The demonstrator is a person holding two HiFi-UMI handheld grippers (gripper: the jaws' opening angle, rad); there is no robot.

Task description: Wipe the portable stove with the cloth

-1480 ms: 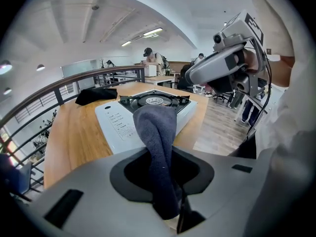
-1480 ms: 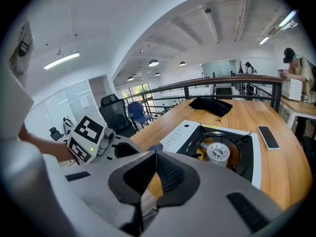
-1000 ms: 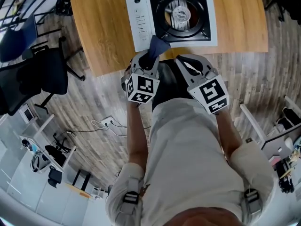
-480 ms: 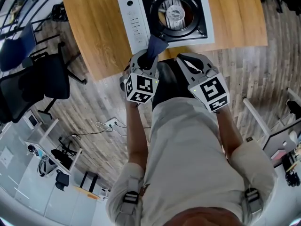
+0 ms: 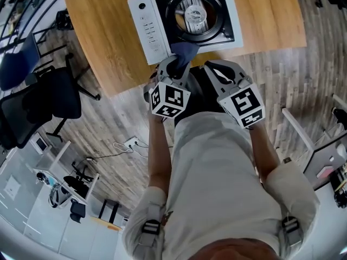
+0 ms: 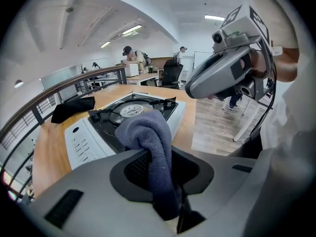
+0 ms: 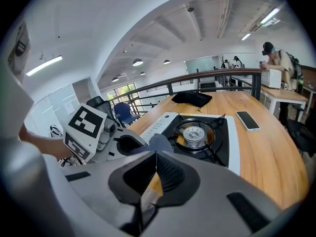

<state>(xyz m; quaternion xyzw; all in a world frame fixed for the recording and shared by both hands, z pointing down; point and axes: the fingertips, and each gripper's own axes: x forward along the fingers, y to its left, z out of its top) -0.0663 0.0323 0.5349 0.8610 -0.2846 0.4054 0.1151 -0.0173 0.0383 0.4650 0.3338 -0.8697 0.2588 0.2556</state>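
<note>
I'm pinching the cloth [image 5: 185, 51] in my left gripper [image 5: 174, 65], over the near edge of the stove [image 5: 145, 30] on the surface [image 5: 103, 42]. My right gripper [image 5: 216, 68] is hovering alongside, closed on nothing.

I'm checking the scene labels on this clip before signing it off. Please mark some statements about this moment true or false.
1. The left gripper holds a blue cloth in its jaws. True.
2. The right gripper is open around a sponge. False: its jaws are together with nothing between them.
3. The cloth lies spread flat on the table. False: it is bunched in the left gripper's jaws at the near edge of the stove.
4. A phone lies on the table beside the stove. True.
5. A pot stands on the stove. False: nothing stands on its burner.
</note>
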